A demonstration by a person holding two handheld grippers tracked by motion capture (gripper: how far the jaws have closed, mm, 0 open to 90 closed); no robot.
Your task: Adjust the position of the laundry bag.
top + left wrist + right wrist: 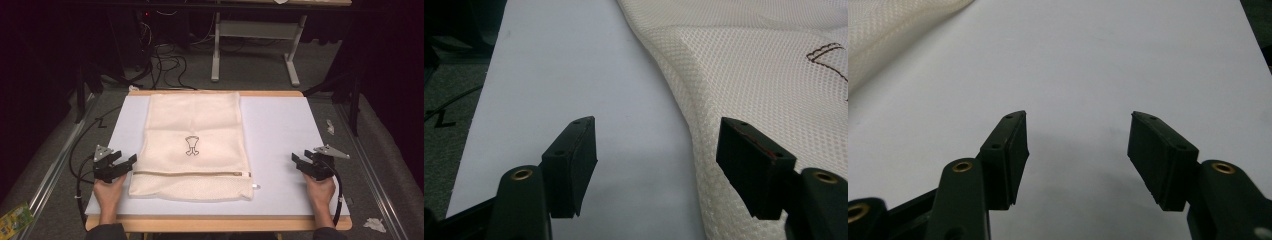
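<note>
Your left tool (120, 165) sits jaws apart, one jaw over the edge of the mesh laundry bag (192, 145); your right tool (306, 163) is also spread, well clear of the bag over bare worktop (280, 130). The bag is limp, open-weave netting lying flat with a zipper (192, 174) along its near end. Pinch carelessly and you'll likely snag the weave or lift one layer only.

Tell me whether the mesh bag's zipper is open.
No: the zipper runs shut across the mesh bag, pull at its right end.
</note>
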